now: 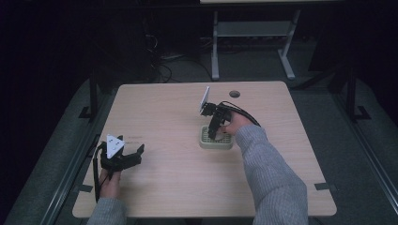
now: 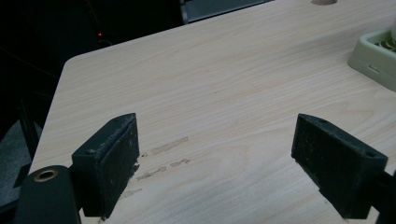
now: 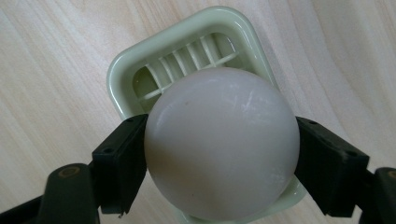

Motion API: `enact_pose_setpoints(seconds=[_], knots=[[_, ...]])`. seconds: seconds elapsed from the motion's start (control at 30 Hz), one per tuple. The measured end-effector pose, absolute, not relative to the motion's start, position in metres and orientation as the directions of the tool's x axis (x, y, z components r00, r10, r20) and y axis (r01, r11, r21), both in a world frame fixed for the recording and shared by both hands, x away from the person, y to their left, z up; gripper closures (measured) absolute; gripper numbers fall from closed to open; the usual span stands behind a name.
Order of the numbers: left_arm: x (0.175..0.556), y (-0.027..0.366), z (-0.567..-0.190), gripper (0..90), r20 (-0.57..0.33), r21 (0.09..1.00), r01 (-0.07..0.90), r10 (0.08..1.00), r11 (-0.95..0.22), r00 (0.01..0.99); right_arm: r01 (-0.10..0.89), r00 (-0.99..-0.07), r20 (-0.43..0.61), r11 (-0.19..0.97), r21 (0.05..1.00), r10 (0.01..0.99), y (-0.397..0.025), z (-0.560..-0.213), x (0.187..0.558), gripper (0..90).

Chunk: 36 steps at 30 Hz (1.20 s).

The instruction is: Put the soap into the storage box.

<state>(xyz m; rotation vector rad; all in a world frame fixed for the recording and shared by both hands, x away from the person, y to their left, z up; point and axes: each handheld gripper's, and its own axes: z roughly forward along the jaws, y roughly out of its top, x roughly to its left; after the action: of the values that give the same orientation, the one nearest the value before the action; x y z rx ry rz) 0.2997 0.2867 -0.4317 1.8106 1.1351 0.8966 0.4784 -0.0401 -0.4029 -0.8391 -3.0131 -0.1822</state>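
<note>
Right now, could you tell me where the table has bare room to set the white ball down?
Most of the table is bare: the wide stretch between the left gripper and the green basket, and the far left corner. The one crowded spot is the basket itself, where the right gripper holds the white ball over it.

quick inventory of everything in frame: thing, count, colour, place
ball: 1, white, clamped between the right gripper's jaws, above the basket
basket: 1, pale green slatted, square, on the table right of centre
table: 1, light wood, round hole near its far edge
second table's frame: 1, grey, on the floor beyond the table
left gripper: 1, black, jaws wide apart over bare tabletop, near left
right gripper: 1, black, over the basket
sleeves: 2, grey
</note>
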Motion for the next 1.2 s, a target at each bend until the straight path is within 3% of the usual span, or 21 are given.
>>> enact_pose_setpoints(seconds=[0.87,1.2], knots=[[0.3,0.287,-0.432,14.8,0.147,0.893,0.359,0.928,-0.273,0.342,0.488,-0.873,0.032,0.868,0.09,0.487,-0.041,-0.412,0.477,22.3],[0.299,0.287,-0.432,14.8,0.152,0.889,0.361,0.926,-0.281,0.345,0.505,-0.863,0.045,0.852,0.138,0.504,-0.05,-0.406,0.476,22.9]])
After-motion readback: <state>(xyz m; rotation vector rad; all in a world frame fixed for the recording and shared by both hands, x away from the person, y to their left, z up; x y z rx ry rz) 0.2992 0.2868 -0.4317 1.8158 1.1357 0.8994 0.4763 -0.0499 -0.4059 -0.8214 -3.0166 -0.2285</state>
